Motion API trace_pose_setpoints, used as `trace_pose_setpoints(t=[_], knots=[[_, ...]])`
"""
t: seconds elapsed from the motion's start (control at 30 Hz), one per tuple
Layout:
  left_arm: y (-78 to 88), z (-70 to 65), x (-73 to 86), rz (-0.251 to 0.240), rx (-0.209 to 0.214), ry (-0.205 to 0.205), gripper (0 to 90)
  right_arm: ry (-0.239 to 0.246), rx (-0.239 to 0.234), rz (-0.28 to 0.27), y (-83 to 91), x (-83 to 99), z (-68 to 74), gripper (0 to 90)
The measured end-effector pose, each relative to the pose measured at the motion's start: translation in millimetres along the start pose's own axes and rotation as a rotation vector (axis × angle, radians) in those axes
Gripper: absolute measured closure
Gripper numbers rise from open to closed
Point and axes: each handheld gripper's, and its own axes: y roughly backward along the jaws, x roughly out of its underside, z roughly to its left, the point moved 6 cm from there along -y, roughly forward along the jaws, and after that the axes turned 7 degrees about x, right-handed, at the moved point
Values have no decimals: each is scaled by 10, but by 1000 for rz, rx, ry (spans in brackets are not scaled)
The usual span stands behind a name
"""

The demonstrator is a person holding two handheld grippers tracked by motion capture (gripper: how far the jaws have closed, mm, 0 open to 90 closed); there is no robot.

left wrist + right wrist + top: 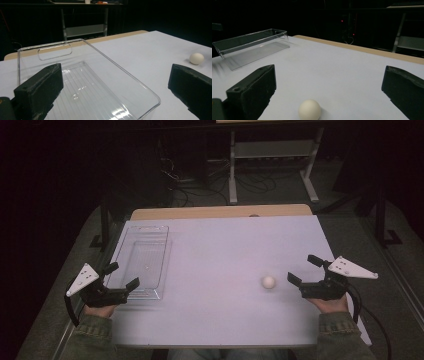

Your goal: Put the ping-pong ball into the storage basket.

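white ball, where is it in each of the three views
High view: ball right of centre, just left of the right gripper.
Left gripper view: ball at the far right edge.
Right gripper view: ball bottom centre, between the jaws.
Shared landmark: the clear tray.

Ball (268, 282): off-white, plain.
Tray (142, 261): clear, colourless; floor ribbed with fine parallel lines, bright glints.
Surface (220, 255): pale lilac-white, plain; far edge strip tan wood.
Left gripper (121, 276): black fingers (40, 87), white three-cornered plate with dark holes.
Right gripper (304, 269): black fingers (253, 88), white plate likewise.
Sleeves (92, 335): olive green, mottled.
Background: near black.
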Motion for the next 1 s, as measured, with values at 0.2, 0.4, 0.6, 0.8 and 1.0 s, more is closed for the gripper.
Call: trace_pose_setpoints(t=[0.2,0.4,0.6,0.8,1.0], knots=[[-27,-32,-27,20,26,2,0,5,1,2,-9,2,6,0],[-79,-58,-84,55,43,-21,0,9,-3,7,-16,7,13,0],[-128,-86,-159,72,54,-42,0,9,-5,8,-16,8,16,0],[-182,-118,-276,96,71,-70,0,9,-6,6,-13,5,16,0],[-244,-144,-371,115,87,-94,0,11,-6,6,-13,3,19,0]])
